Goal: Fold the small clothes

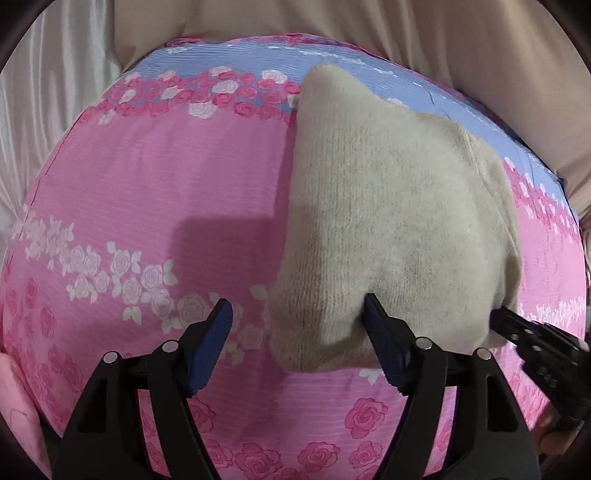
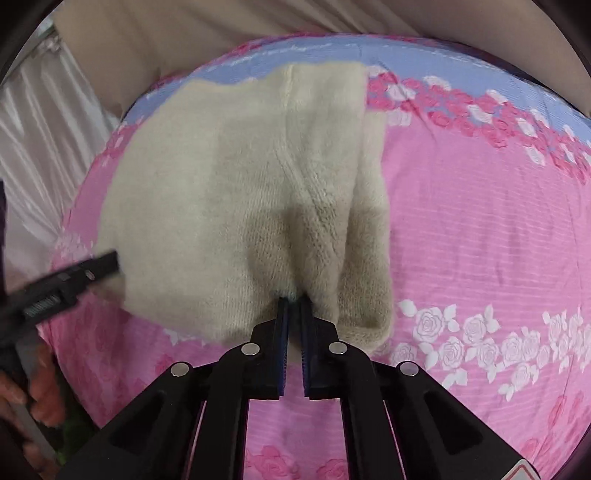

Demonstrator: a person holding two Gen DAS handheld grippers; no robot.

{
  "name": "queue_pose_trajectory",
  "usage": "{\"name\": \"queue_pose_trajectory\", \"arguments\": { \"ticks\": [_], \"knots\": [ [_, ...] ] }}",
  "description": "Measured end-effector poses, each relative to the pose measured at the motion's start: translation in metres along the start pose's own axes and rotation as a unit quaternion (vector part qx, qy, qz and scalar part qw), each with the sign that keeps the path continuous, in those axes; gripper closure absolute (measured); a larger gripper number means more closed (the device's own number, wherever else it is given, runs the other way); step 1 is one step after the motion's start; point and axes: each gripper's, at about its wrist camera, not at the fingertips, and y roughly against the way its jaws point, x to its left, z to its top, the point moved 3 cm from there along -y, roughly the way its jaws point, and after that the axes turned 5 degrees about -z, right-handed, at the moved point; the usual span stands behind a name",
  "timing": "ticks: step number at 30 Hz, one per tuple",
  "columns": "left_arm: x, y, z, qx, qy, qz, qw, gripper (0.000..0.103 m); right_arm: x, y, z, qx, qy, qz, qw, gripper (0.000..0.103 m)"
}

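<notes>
A cream knitted garment point(image 1: 388, 225) lies on a pink floral cloth point(image 1: 166, 192). My left gripper point(image 1: 299, 314) is open, its jaws wide apart over the garment's near left corner; its right finger point(image 1: 380, 332) presses against the knit. In the right wrist view my right gripper point(image 2: 294, 306) is shut on the garment point(image 2: 240, 192) at its near edge, where the knit bunches into ridges. The right gripper's tip point(image 1: 517, 328) also shows in the left wrist view at the garment's right edge. The left gripper's finger point(image 2: 92, 267) shows at the left in the right wrist view.
The pink floral cloth point(image 2: 480, 221) has a blue band point(image 1: 229, 62) at its far side. Beige fabric point(image 1: 406, 26) lies beyond it and white satin curtain point(image 1: 48, 92) hangs at the left. A hand point(image 2: 40, 391) holds the left gripper's handle.
</notes>
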Motion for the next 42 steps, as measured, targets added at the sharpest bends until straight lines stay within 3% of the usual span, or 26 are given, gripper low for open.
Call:
{"name": "queue_pose_trajectory", "arguments": {
  "ticks": [2,5,6,9,15,18,19,21,23,28,31,34,36,37,38,39,40,41,42],
  "knots": [
    [-0.004,0.011,-0.001,-0.01,-0.015,0.008,0.9998,0.033,0.005,0.02,0.0,-0.024,0.009,0.007,1.0,0.098],
    [-0.007,0.01,-0.003,-0.003,-0.027,0.014,0.9995,0.033,0.001,-0.014,-0.011,0.016,0.021,-0.026,0.999,0.098],
    [-0.007,0.008,-0.002,-0.002,-0.022,0.011,0.9997,0.033,-0.002,-0.028,-0.016,0.03,0.018,-0.022,0.999,0.103],
    [-0.012,0.012,-0.005,0.002,-0.02,0.009,0.9998,0.034,0.002,-0.009,-0.015,0.011,0.012,-0.014,1.0,0.103],
    [-0.032,0.038,-0.018,-0.015,-0.032,0.007,0.9993,0.034,0.006,0.058,-0.03,-0.062,0.042,-0.043,0.996,0.089],
    [-0.043,0.047,-0.029,-0.02,-0.029,0.004,0.9994,0.02,-0.001,0.073,-0.042,-0.087,0.038,-0.055,0.994,0.07],
    [-0.046,0.05,-0.032,-0.026,-0.026,0.005,0.9993,0.015,-0.003,0.078,-0.046,-0.096,0.038,-0.059,0.993,0.067],
    [-0.052,0.056,-0.04,-0.049,-0.024,0.007,0.9985,0.014,-0.007,0.083,-0.053,-0.108,0.036,-0.064,0.991,0.064],
    [-0.059,0.06,-0.049,-0.071,-0.034,0.018,0.9967,0.014,-0.012,0.084,-0.055,-0.105,0.029,-0.066,0.992,0.06],
    [-0.069,0.053,-0.06,-0.044,-0.042,0.019,0.998,0.014,-0.02,0.071,-0.064,-0.072,0.018,-0.064,0.995,0.06],
    [-0.067,0.051,-0.061,-0.04,-0.045,0.023,0.9979,0.014,-0.023,0.058,-0.063,-0.048,0.002,-0.041,0.998,0.055],
    [-0.052,0.051,-0.055,-0.031,-0.02,-0.006,0.9993,0.013,-0.026,0.043,-0.047,-0.039,-0.02,-0.011,0.999,0.053],
    [-0.029,0.044,-0.043,-0.031,0.023,-0.042,0.9984,0.014,-0.029,0.025,-0.031,-0.03,-0.039,0.004,0.999,0.051],
    [-0.019,0.039,-0.039,-0.031,0.041,-0.047,0.9976,0.02,-0.031,0.012,-0.023,-0.015,-0.05,0.012,0.999,0.051],
    [-0.007,0.029,-0.033,-0.023,0.057,-0.056,0.9965,0.04,-0.032,0.001,-0.018,-0.001,-0.06,0.023,0.998,0.051],
    [-0.001,0.022,-0.03,-0.011,0.063,-0.06,0.9961,0.05,-0.03,-0.011,-0.012,0.014,-0.061,0.035,0.997,0.058],
    [0.005,0.008,-0.026,0.01,0.068,-0.068,0.9953,0.061,-0.028,-0.015,-0.008,0.019,-0.052,0.033,0.998,0.081],
    [0.008,0.001,-0.023,0.025,0.069,-0.066,0.9951,0.067,-0.023,-0.01,-0.003,0.012,-0.041,0.028,0.999,0.085],
    [0.01,-0.001,-0.021,0.034,0.071,-0.066,0.9947,0.067,-0.017,0.005,0.002,-0.01,-0.028,0.03,0.999,0.095]
  ]
}}
